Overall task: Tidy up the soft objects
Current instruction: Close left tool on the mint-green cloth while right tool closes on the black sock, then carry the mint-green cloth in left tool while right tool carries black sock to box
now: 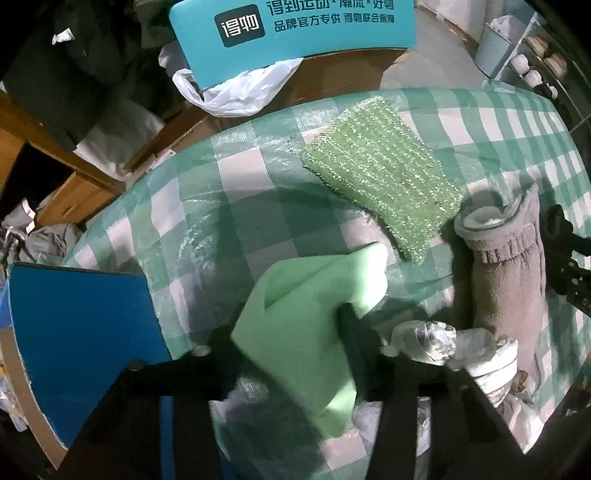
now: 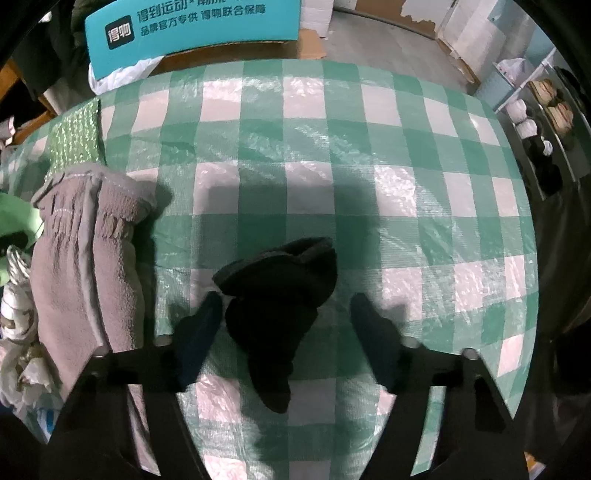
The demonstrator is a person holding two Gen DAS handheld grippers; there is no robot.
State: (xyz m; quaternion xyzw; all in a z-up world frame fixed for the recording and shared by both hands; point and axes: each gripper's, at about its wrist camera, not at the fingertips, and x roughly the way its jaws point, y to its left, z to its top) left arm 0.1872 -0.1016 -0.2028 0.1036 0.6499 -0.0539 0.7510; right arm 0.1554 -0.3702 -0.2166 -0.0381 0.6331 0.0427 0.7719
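My left gripper [image 1: 291,347] pinches a pale green cloth [image 1: 306,332], its folds bunched between my fingers. My right gripper [image 2: 286,317] straddles a black sock [image 2: 273,306]: one finger touches its edge, the other stands clear of it, so I count those jaws as part-spread and not yet gripping.

As I judge it, the sorting is barely begun. Nothing looks gathered into a pile; the soft things lie scattered on the green-checked tablecloth [image 2: 369,147]. Ahead of my left jaws lies a sparkly green scrubbing cloth [image 1: 384,173]; to their right is a grey glove [image 1: 506,266], with a crumpled white wrapper [image 1: 454,343] just beside my right-hand finger. The glove also lies near the left of my right jaws, close enough to snag. Beyond the table, a teal box [image 1: 295,33] and white plastic bag [image 1: 236,92] stand well apart.
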